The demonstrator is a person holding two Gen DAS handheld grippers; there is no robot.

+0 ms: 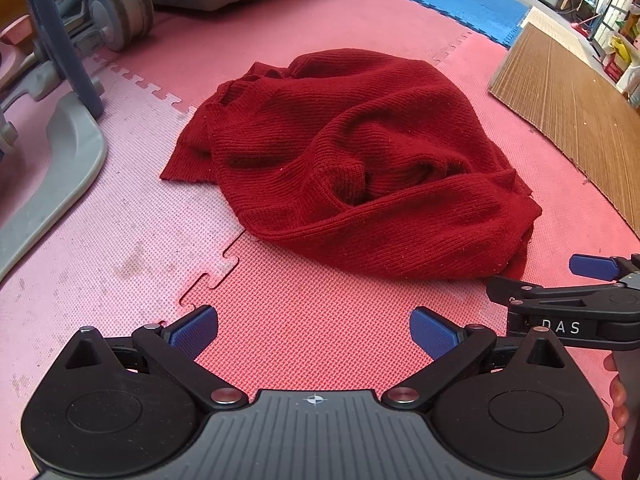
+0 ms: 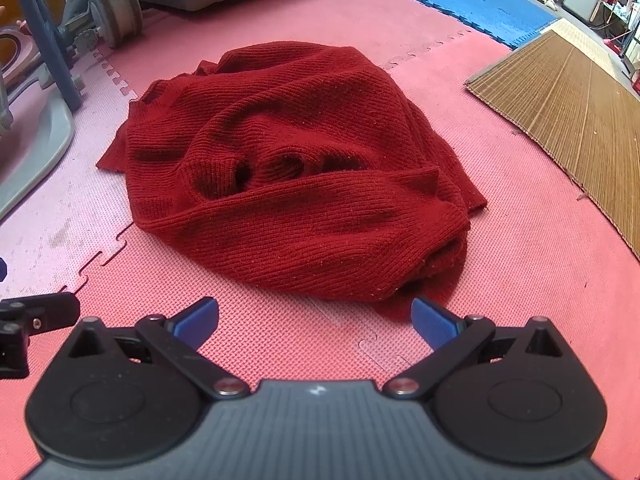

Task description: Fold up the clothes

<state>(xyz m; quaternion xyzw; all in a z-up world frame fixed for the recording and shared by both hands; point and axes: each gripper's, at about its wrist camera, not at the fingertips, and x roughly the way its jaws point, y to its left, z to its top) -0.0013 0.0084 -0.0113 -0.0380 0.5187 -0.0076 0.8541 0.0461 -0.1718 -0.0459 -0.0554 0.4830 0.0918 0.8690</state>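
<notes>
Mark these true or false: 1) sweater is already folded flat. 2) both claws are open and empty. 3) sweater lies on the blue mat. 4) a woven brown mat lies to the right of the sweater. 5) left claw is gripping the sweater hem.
1) False. The red sweater lies crumpled in a heap, with deep wrinkles.
2) True. The left claw and the right claw both have their fingers spread with nothing between them.
3) False. It lies on the pink foam mat; the blue mat is farther back.
4) True. The woven brown mat lies to its right.
5) False. The left claw is short of the sweater, over bare foam.
</notes>
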